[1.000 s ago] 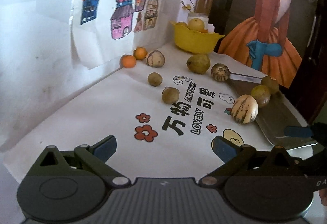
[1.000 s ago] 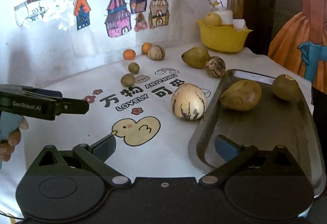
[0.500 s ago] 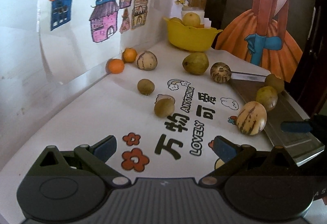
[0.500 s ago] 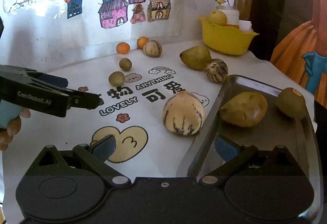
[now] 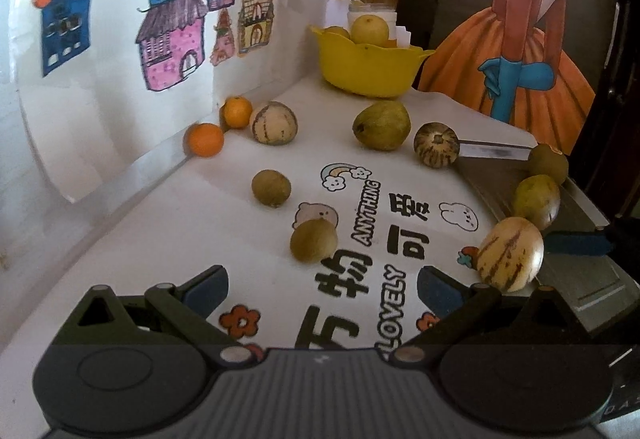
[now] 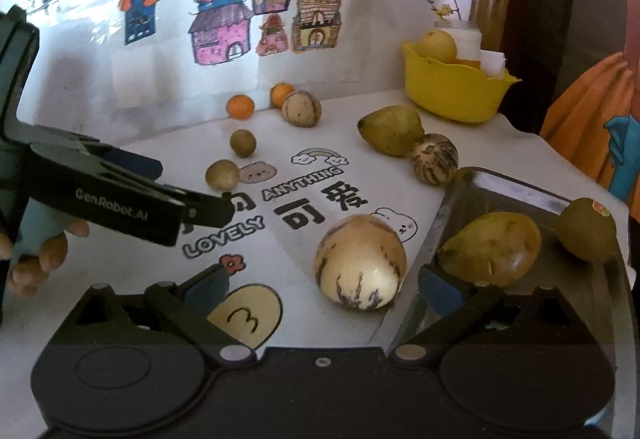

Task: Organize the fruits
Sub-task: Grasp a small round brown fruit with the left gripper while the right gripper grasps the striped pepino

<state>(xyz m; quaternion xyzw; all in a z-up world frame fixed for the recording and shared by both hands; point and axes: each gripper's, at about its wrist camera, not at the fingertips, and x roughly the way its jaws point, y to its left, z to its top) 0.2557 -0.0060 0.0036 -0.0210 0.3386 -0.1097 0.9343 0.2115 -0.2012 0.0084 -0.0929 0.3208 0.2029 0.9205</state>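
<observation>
Both tongs released, nothing in either: L gripper [image 5: 322,285] faces the small brown-green round fruit [image 5: 313,246] on the white printed tablecloth [image 5: 168,239]; R gripper [image 6: 324,289] faces the cream purple-streaked melon [image 6: 361,267] just beside the grey metal tray [image 6: 520,187]. Best approach, I judge: straddle widest part, close gently, since round fruit rolls. Count: 3 streaked melons, 2 oranges, 2 small brown fruits, 1 pear loose; 2 fruits on tray.
</observation>
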